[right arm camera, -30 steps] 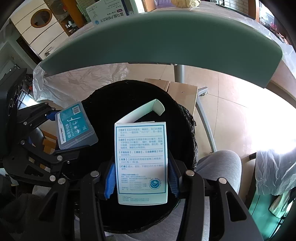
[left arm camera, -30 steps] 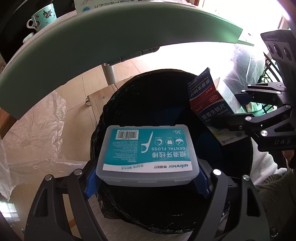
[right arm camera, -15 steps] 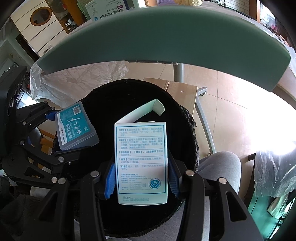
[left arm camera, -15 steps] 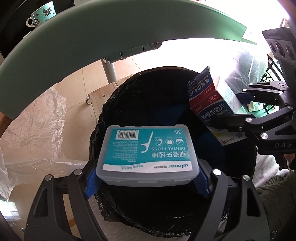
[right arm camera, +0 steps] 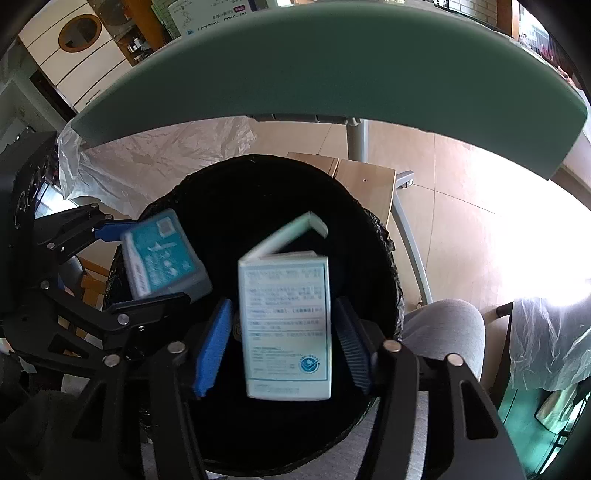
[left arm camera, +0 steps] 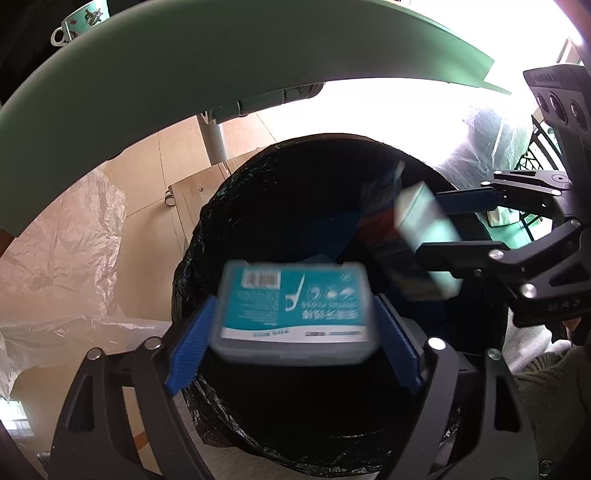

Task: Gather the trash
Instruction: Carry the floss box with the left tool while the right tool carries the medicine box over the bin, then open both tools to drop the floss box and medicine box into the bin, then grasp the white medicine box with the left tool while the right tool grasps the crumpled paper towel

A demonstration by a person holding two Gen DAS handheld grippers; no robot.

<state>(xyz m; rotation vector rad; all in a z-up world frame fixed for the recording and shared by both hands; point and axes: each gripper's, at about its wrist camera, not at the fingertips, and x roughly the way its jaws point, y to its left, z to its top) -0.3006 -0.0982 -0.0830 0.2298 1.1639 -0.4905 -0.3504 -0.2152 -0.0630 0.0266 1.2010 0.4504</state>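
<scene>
Tan floor tiles and crumpled clear plastic sheeting fill the left of the left wrist view, under the curved green edge of a worktop (left arm camera: 184, 62) that spans the top of the frame; a patterned cup (left arm camera: 79, 22) stands on it at the upper left. At centre gapes a bin lined with a black trash bag (left arm camera: 207, 236). The left gripper (left arm camera: 293, 332) rises from the bottom edge, its blue-padded fingers (left arm camera: 192, 347) spreading apart on either side of a clear dental floss box (left arm camera: 295, 310) with a teal label. The box is motion-blurred over the bin mouth, and a gap shows between it and each pad. At the right of the frame the right gripper (left arm camera: 452, 221) reaches in sideways, a blurred carton (left arm camera: 424, 236) between its fingers, also above the bin.

Cabinets fill the upper left corner of the right wrist view, and the same green worktop (right arm camera: 332, 66) arches across the top, its metal leg dropping to the tiled floor. The right gripper (right arm camera: 284, 343) comes up from the bottom, fingers (right arm camera: 212, 347) opening, with the white medicine carton (right arm camera: 284, 332), flap raised, loose between them and clear of both pads, over the dark bag (right arm camera: 384, 258). At the left, the left gripper (right arm camera: 147, 264) flanks the floss box (right arm camera: 162, 262) above the bin's rim. A grey-clad knee (right arm camera: 447, 328) shows at the right.
</scene>
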